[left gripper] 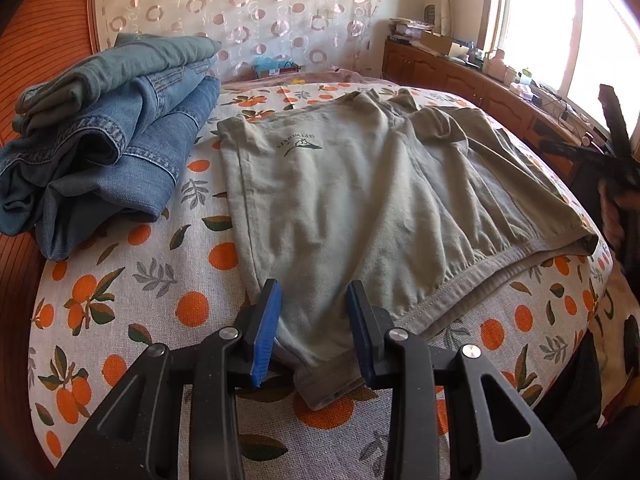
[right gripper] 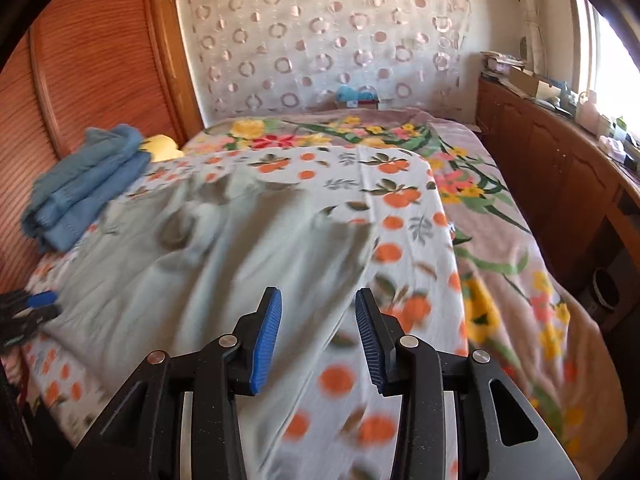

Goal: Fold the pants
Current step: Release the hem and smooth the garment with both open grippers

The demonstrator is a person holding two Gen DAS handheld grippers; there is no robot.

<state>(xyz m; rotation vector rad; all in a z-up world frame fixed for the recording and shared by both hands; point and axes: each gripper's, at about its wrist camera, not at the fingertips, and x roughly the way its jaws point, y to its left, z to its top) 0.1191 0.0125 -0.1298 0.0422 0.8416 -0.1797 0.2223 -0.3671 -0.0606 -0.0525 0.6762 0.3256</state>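
Note:
Pale grey-green pants (left gripper: 360, 200) lie spread flat on the orange-print sheet, with a small logo near their far left edge. My left gripper (left gripper: 314, 320) hovers over their near corner, jaws apart. The cloth lies loose between the blue pads (left gripper: 266, 332) and is not pinched. In the right wrist view the pants (right gripper: 220, 272) look blurred. My right gripper (right gripper: 318, 332) stands open over their right edge with nothing gripped. It also shows as a dark shape (left gripper: 616, 152) at the far right of the left wrist view, with a hand (left gripper: 612, 216) below it.
A stack of folded jeans (left gripper: 108, 140) sits at the far left of the bed by the wooden headboard (right gripper: 100, 60). A floral blanket (right gripper: 520, 240) covers the bed's right side. A low wooden cabinet (right gripper: 560, 168) with clutter runs under the window.

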